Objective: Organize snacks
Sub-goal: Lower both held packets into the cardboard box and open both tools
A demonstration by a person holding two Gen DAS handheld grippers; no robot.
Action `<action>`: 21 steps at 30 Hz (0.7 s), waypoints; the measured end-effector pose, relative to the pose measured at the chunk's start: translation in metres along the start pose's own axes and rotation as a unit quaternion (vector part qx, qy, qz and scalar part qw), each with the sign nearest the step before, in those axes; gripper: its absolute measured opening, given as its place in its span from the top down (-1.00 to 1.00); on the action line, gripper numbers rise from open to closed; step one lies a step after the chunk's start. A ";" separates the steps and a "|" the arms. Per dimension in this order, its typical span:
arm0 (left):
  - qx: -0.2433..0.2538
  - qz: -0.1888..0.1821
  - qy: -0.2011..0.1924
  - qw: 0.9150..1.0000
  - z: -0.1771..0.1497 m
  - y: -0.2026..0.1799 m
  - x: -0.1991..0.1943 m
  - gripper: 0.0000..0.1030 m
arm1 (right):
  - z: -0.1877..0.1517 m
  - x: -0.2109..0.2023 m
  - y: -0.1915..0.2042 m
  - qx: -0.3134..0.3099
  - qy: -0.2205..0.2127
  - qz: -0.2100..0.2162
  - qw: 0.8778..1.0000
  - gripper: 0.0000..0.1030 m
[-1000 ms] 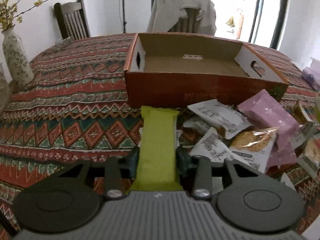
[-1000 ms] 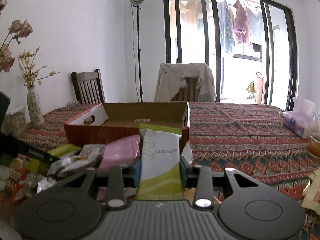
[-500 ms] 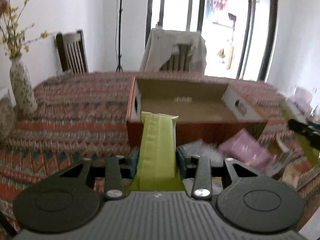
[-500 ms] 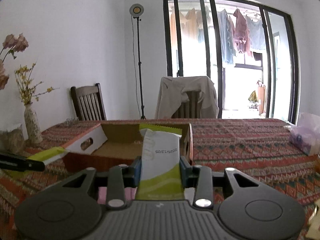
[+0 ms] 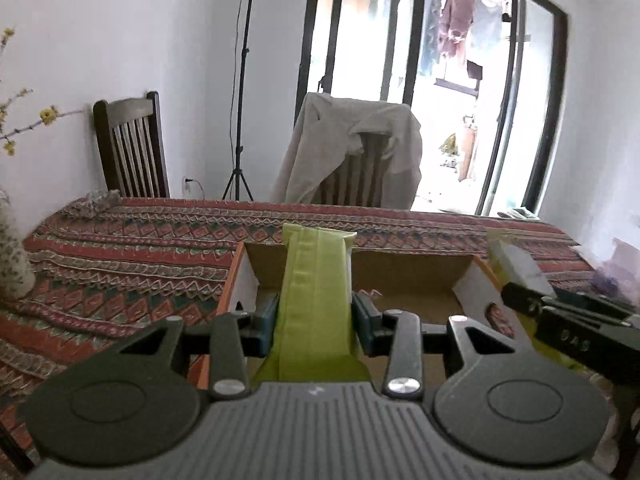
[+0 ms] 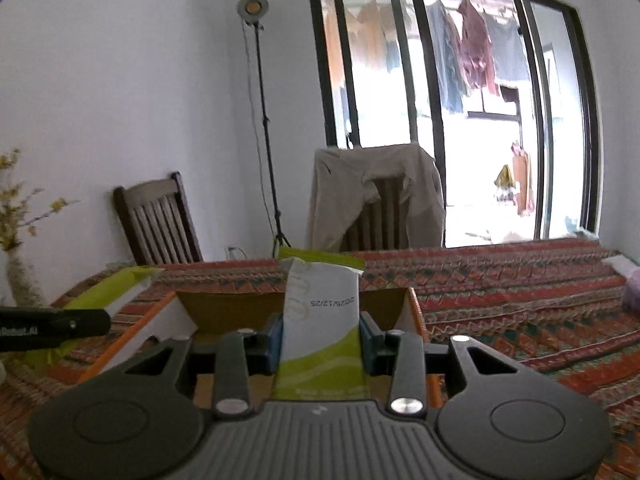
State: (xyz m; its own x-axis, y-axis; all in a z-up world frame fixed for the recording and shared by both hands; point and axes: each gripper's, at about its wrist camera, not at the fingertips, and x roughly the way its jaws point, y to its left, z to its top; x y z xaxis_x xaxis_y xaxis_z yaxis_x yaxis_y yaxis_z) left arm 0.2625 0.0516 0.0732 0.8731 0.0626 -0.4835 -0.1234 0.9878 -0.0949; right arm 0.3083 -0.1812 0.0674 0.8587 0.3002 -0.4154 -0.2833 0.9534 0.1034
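Note:
My left gripper [image 5: 316, 322] is shut on a plain lime-green snack packet [image 5: 318, 296], held above the near left part of the open orange cardboard box [image 5: 240, 280]. My right gripper [image 6: 320, 338] is shut on a white and green snack packet [image 6: 322, 320] with a printed date, held above the same box [image 6: 412, 316] near its right end. The right gripper with its packet shows at the right of the left wrist view [image 5: 532, 300]. The left gripper with its packet shows at the left of the right wrist view [image 6: 80, 320]. The box floor looks bare where it shows.
The box stands on a table with a red patterned cloth [image 5: 140, 248]. A bare wooden chair [image 5: 130, 148] and a chair draped with a beige jacket [image 5: 356, 152] stand behind the table. A vase with yellow flowers [image 6: 20, 276] stands at the left. A lamp stand [image 6: 264, 120] is by the wall.
Both grippers have risen from the snack pile and moved forward over the box, each still holding its packet. The pile has dropped out of view.

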 end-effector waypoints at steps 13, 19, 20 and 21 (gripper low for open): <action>-0.013 0.016 0.061 0.998 -0.031 0.011 0.072 0.23 | -0.025 0.054 -0.004 -0.008 0.065 -0.025 0.998 0.26; -0.035 0.002 0.052 0.998 -0.036 0.019 0.071 -0.15 | -0.027 0.056 -0.003 -0.013 0.070 -0.026 0.997 0.17; -0.041 -0.003 0.044 0.998 -0.035 0.022 0.068 -0.37 | -0.027 0.055 -0.003 -0.012 0.069 -0.025 0.997 0.08; -0.042 -0.002 0.034 0.999 -0.035 0.022 0.064 -0.46 | -0.027 0.055 -0.003 -0.011 0.068 -0.024 0.997 0.02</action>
State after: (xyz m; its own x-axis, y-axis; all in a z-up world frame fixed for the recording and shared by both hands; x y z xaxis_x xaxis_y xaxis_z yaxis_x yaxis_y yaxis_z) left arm 0.2993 0.0725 0.0095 0.8394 0.0467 -0.5415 -0.1623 0.9724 -0.1677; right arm 0.3449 -0.1686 0.0202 0.8065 0.2457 -0.5377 -0.2539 0.9654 0.0603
